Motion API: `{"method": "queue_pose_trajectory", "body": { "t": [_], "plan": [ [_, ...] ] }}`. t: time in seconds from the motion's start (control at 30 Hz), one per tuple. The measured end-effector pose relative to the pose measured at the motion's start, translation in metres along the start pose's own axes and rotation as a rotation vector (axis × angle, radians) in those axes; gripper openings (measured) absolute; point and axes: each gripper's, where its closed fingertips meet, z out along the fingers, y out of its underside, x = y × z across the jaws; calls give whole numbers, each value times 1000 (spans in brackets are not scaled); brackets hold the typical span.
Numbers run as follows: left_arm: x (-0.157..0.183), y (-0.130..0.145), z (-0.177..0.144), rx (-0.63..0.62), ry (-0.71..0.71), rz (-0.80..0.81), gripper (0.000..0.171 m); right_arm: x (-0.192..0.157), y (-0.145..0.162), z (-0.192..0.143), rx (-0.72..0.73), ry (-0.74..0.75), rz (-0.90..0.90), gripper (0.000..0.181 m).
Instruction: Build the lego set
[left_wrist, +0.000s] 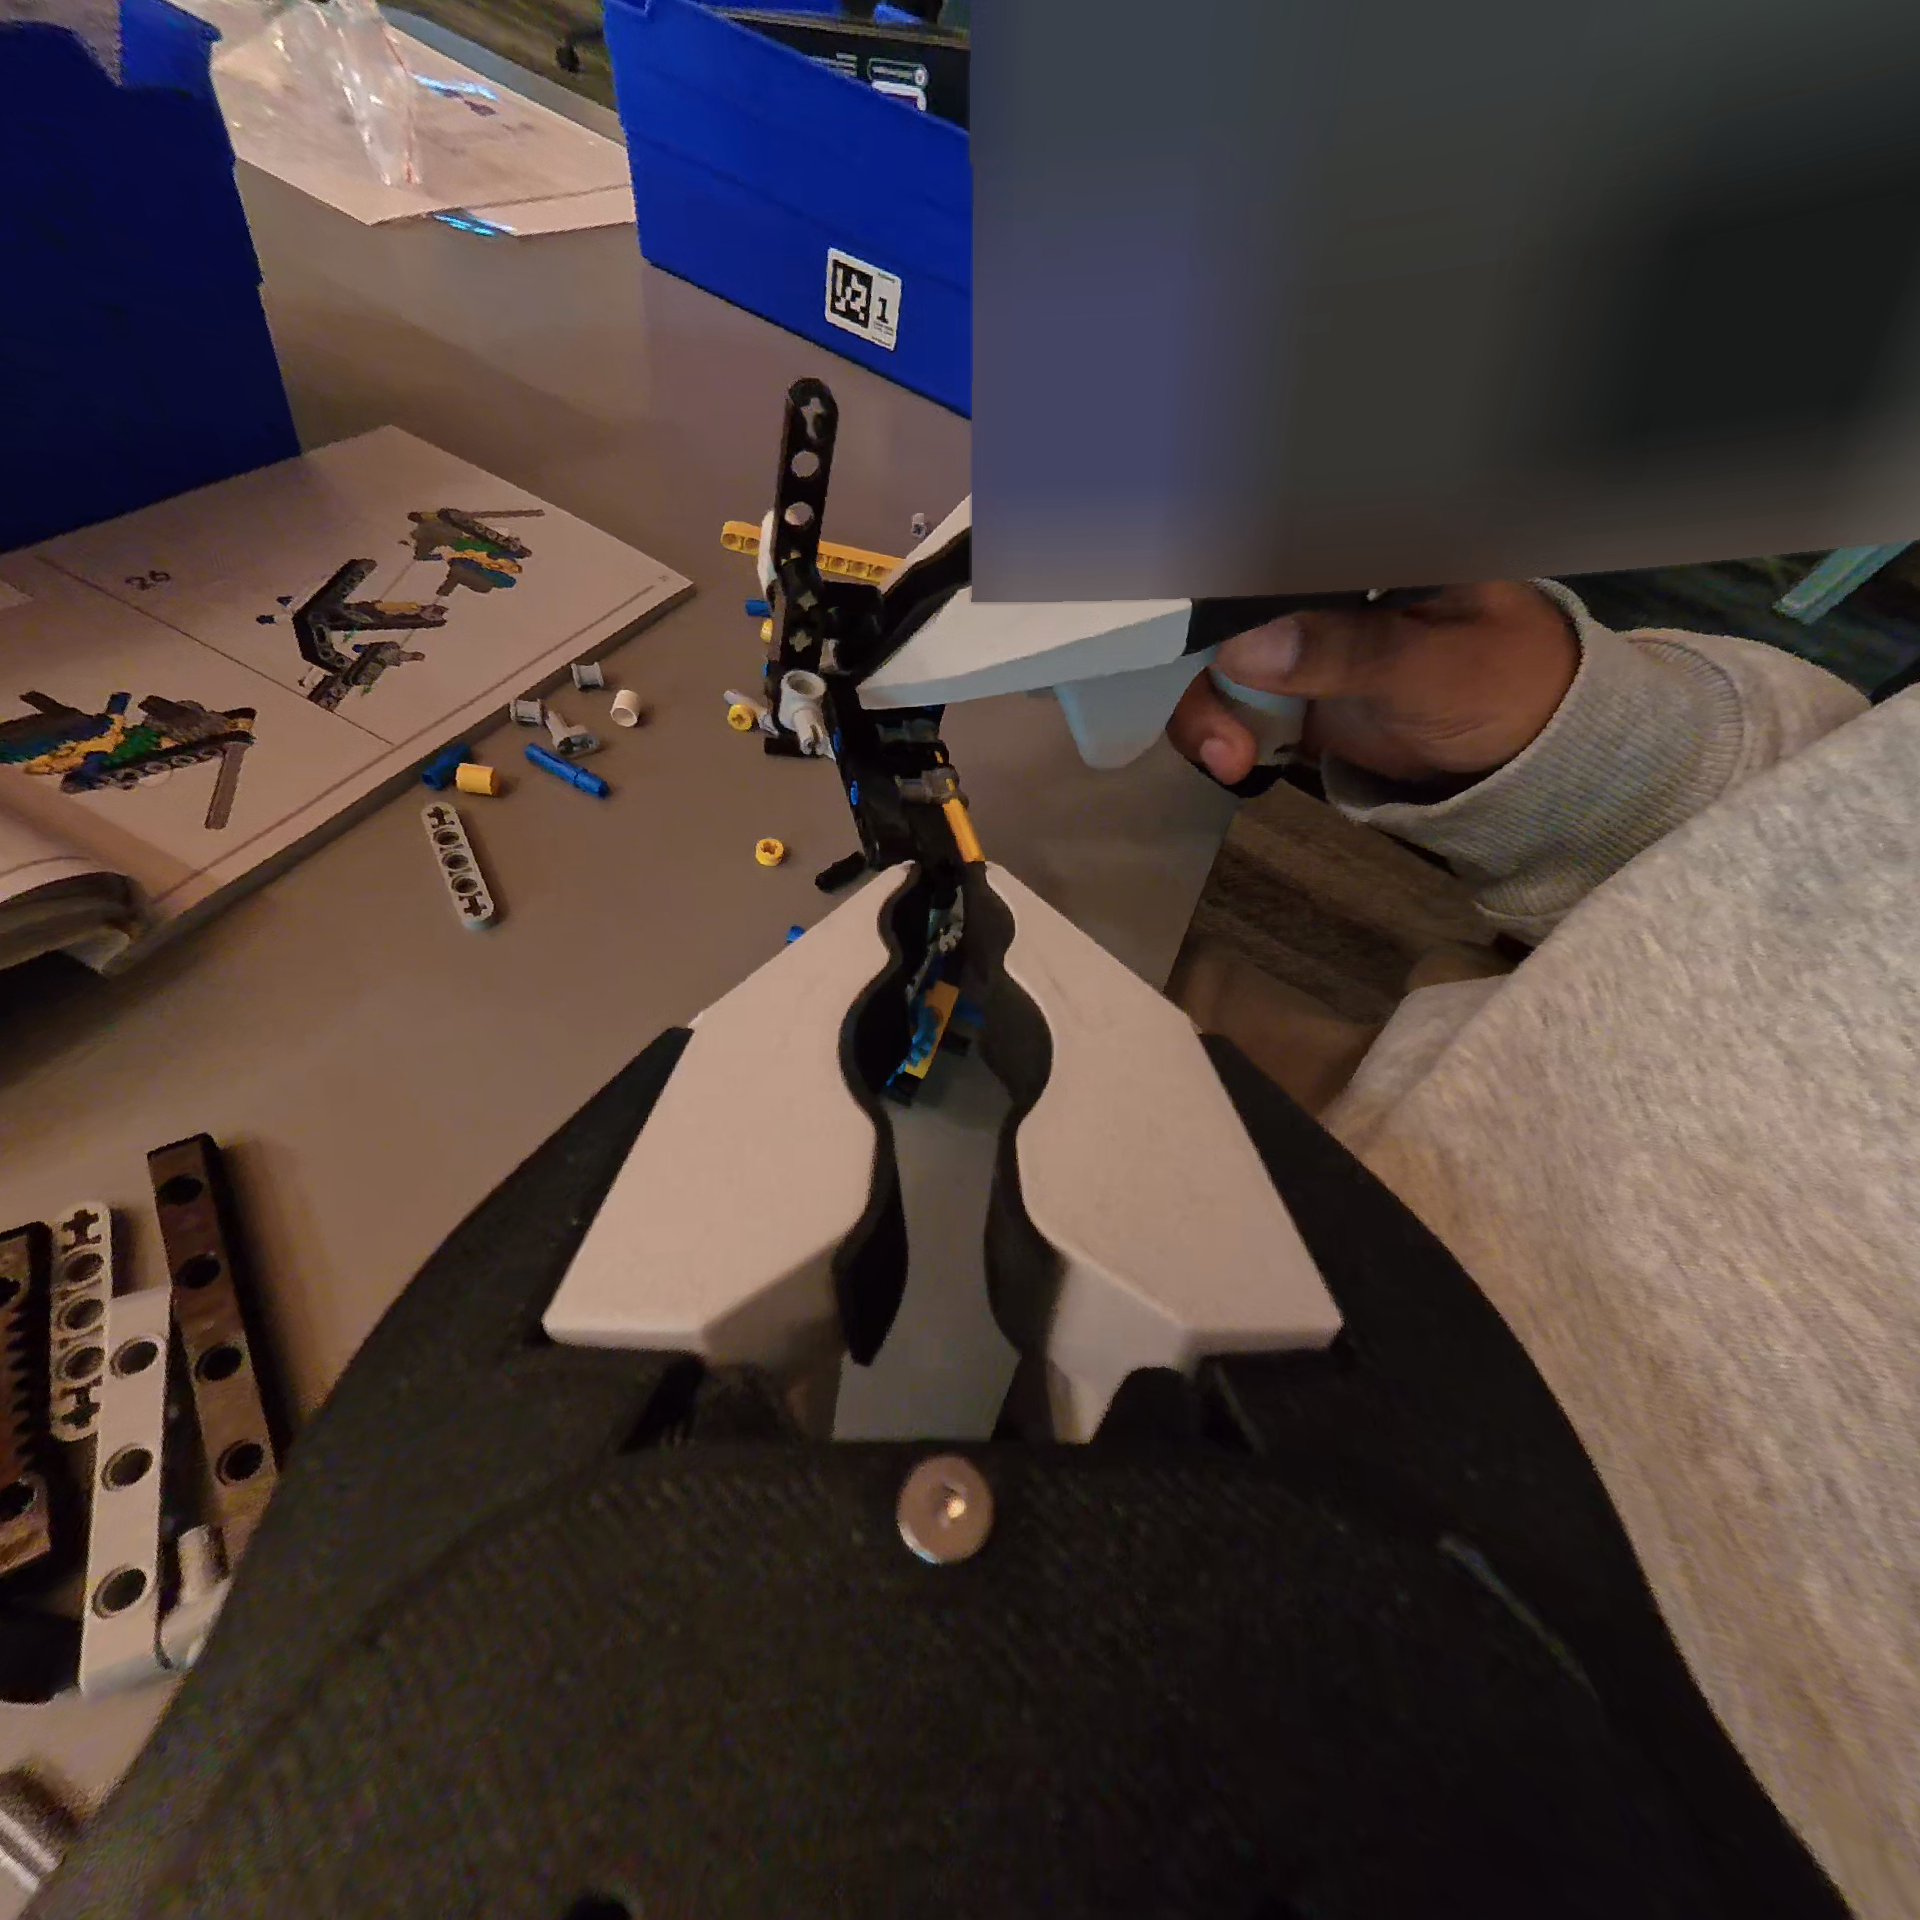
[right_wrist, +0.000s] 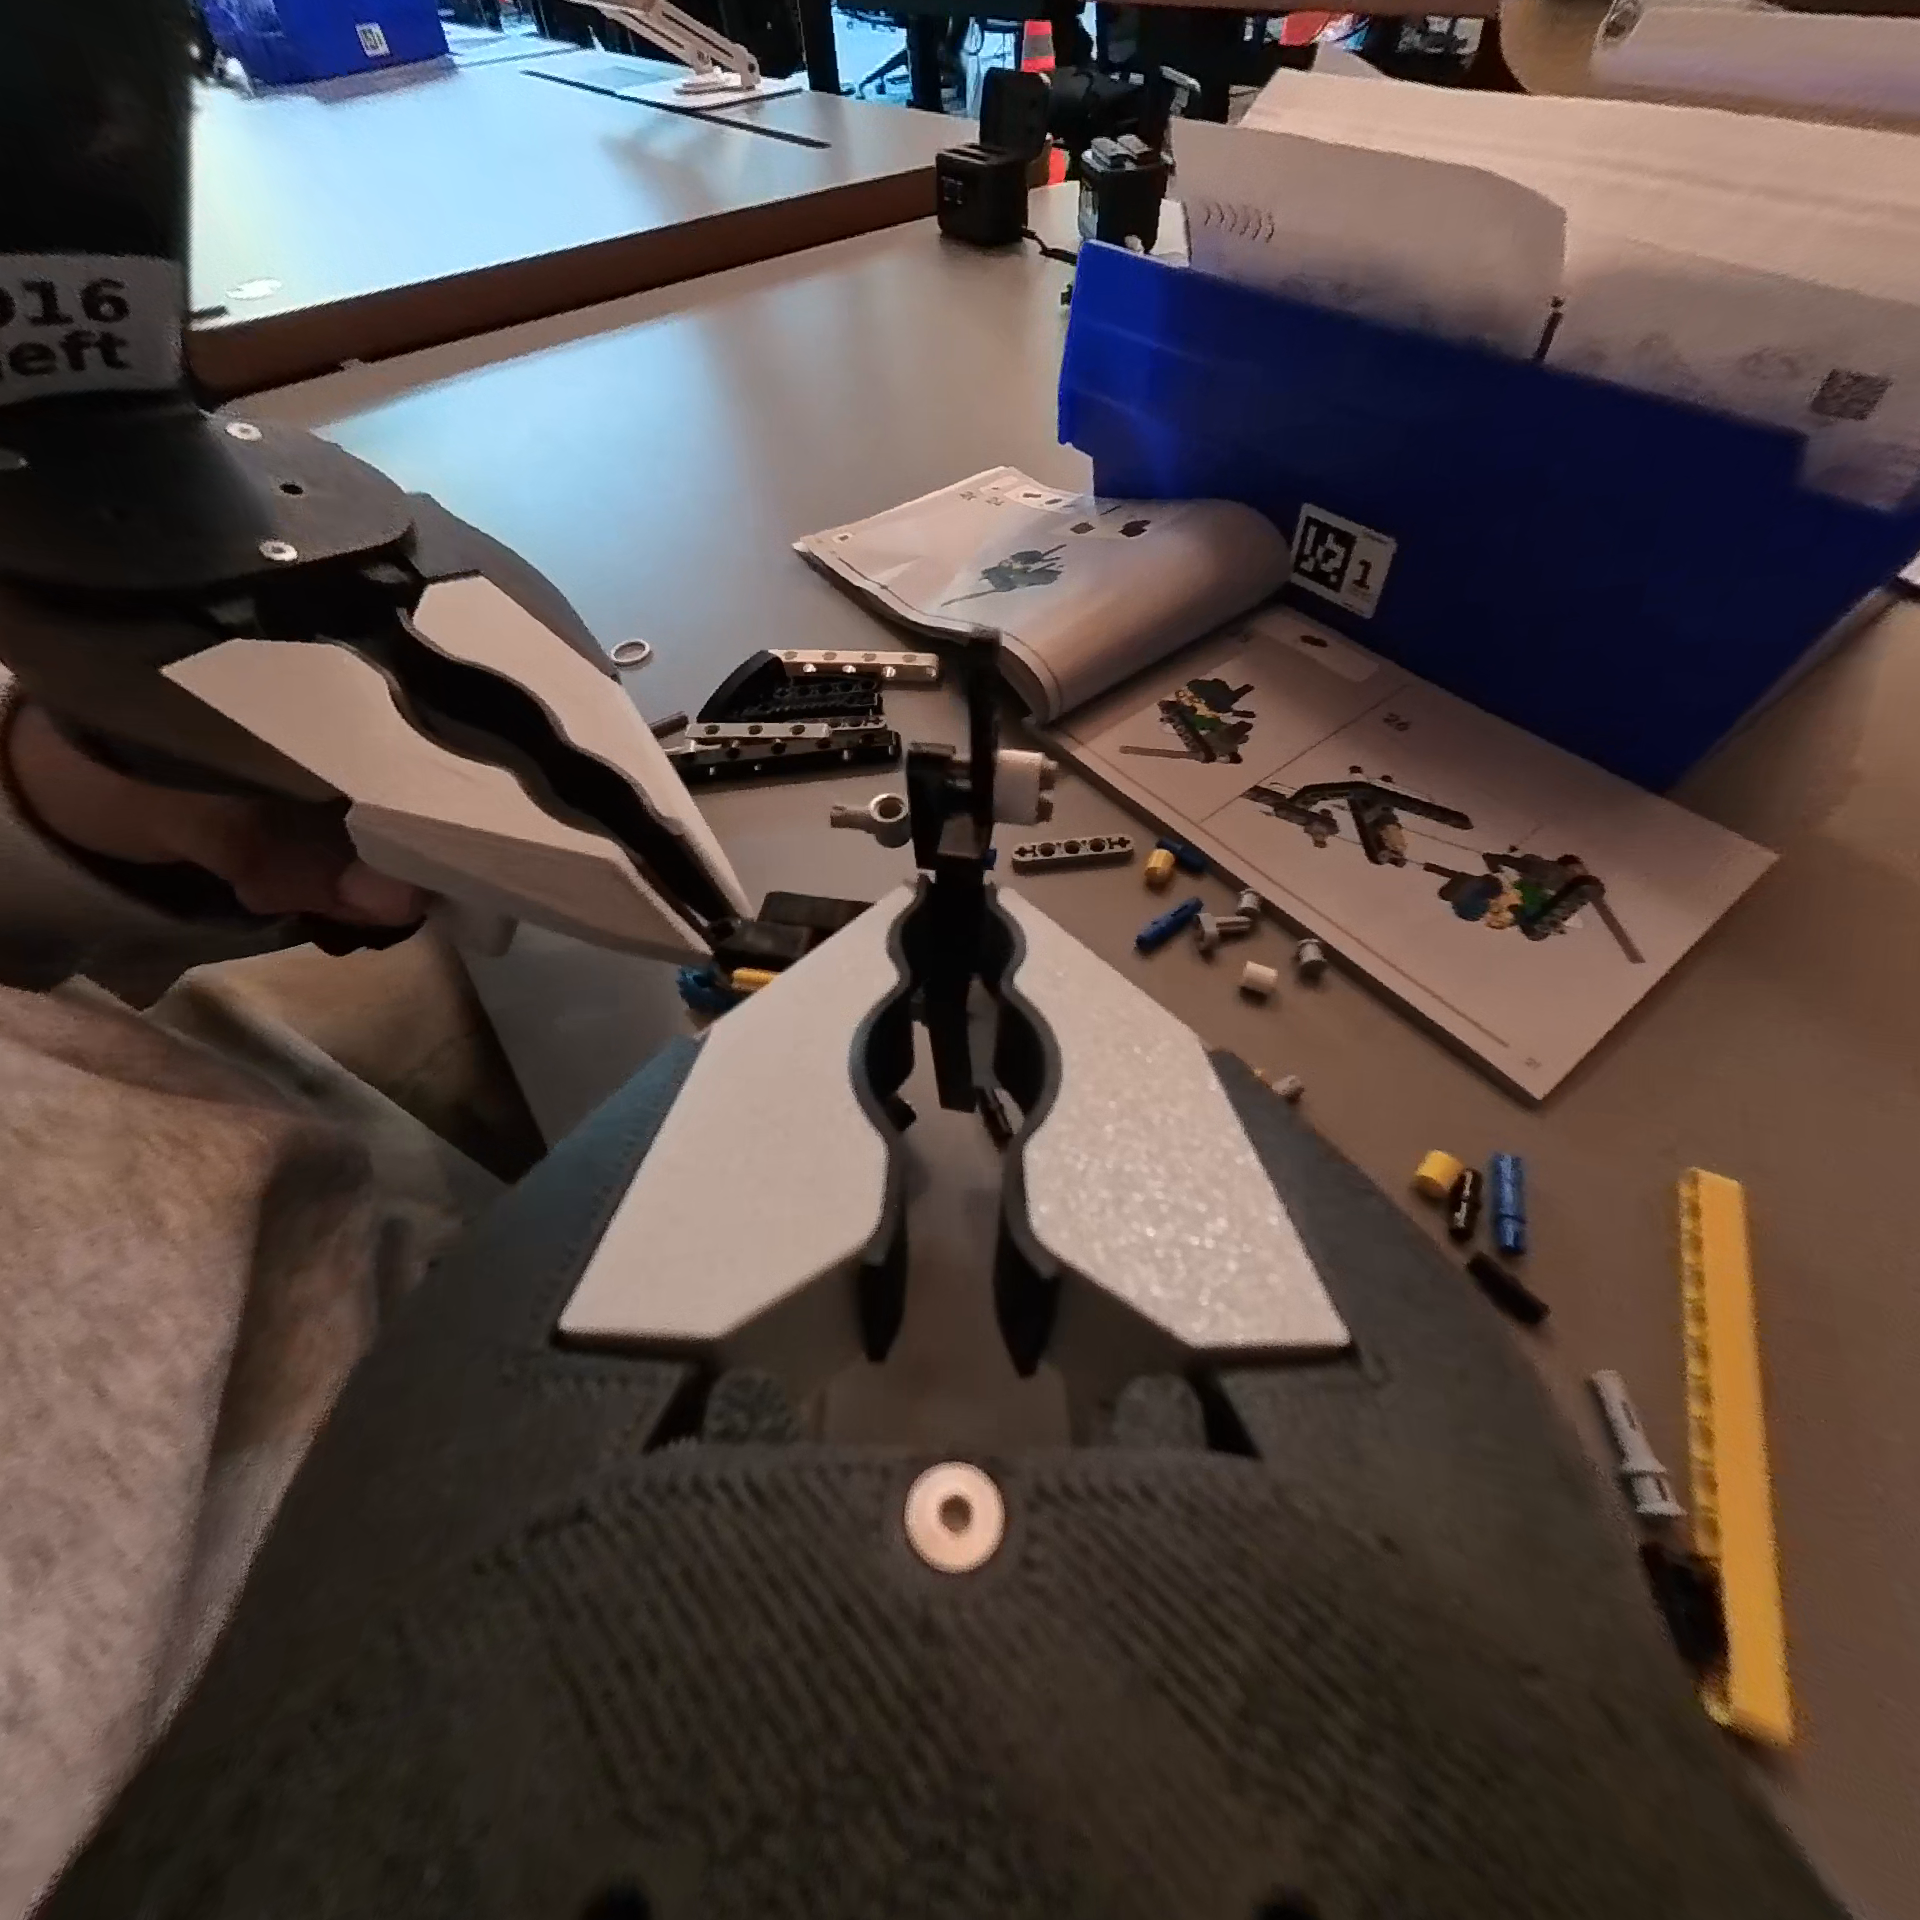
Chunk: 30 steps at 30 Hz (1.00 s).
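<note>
A partly built lego assembly (left_wrist: 805, 582) of black beams with blue, yellow and grey pieces is held above the table between both grippers. My left gripper (left_wrist: 943, 871) is shut on its lower end, with blue and yellow parts showing between the fingers. My right gripper (left_wrist: 868, 681) comes in from the right and clamps its middle. In the right wrist view my right gripper (right_wrist: 953, 891) is shut on the black assembly (right_wrist: 951, 821), which stands upright past the tips. The left gripper (right_wrist: 732, 930) grips the assembly's low black end from the left.
An open instruction booklet (left_wrist: 343, 623) (right_wrist: 1403, 831) lies on the grey table beside a blue bin (left_wrist: 790, 187) (right_wrist: 1455, 499). Small loose pins and a grey beam (left_wrist: 457, 868) are scattered about. Several beams (left_wrist: 135, 1403) lie at the near left, and a long yellow beam (right_wrist: 1730, 1455) at the right. The gap from one gripper's tips to the other's is roughly 5 centimeters.
</note>
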Motion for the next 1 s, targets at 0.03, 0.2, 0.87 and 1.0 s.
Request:
{"method": "queue_pose_trajectory", "body": {
  "t": [0.03, 0.2, 0.87, 1.0],
  "plan": [
    [0, 0, 0, 0, 1, -3, 6, 0, 0, 0, 0, 2, -2, 7],
    [0, 0, 0, -3, 3, -9, 7, 0, 1, 0, 2, -9, 15, 8],
    [0, -1, -1, 12, 27, -62, 6, -5, 4, -12, -1, -108, 98, 9],
    [0, -1, -1, 17, 37, -82, 6, -7, 6, -15, -7, -142, 105, 10]
  ]
}}
